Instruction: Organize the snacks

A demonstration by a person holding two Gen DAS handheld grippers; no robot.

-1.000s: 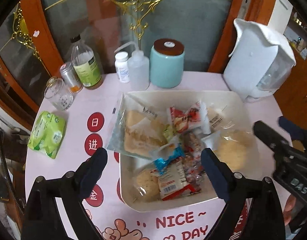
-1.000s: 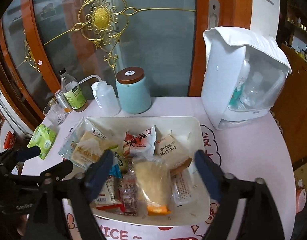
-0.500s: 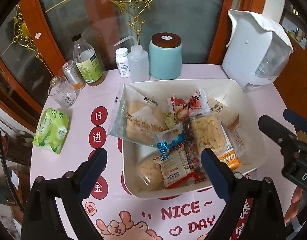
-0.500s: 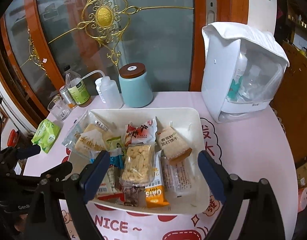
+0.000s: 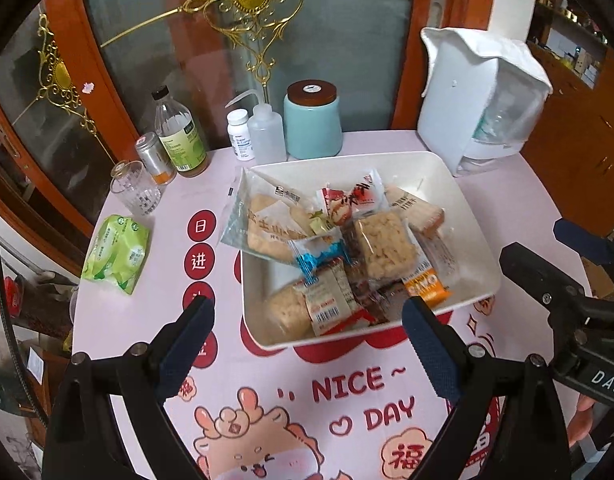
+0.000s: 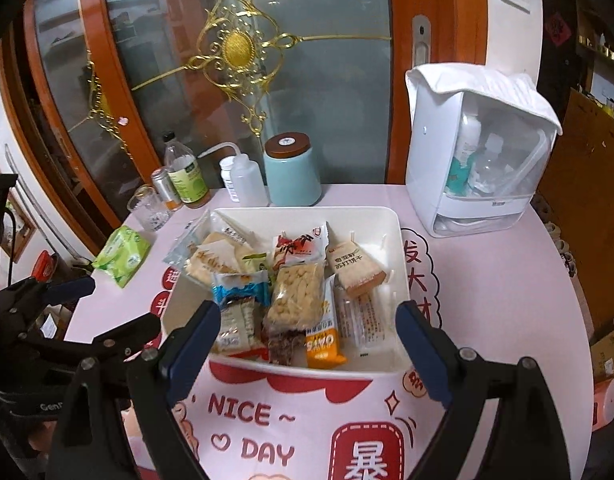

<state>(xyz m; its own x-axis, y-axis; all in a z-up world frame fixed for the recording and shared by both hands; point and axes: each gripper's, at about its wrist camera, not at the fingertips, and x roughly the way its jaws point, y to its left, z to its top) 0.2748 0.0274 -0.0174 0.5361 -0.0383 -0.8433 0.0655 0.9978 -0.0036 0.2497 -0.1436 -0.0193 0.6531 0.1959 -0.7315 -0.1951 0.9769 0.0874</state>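
Reading "NICE ~ DAY": pink tablecloth [image 5: 347,392]

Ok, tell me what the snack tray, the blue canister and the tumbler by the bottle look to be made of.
Snack tray: glossy white, probably ceramic or melamine; smooth rim catches light.
Blue canister: likely glazed ceramic, soft sheen; its brown lid looks like wood.
Tumbler: clear and patterned, glass or hard plastic.

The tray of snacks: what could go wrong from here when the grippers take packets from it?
1. The packets overlap in the white tray; pulling the puffed rice bar could drag the orange oat packet under it.
2. The big clear bag hangs over the tray's left rim and may slide onto the table.
3. Both open grippers, left and right, are close together and could collide.
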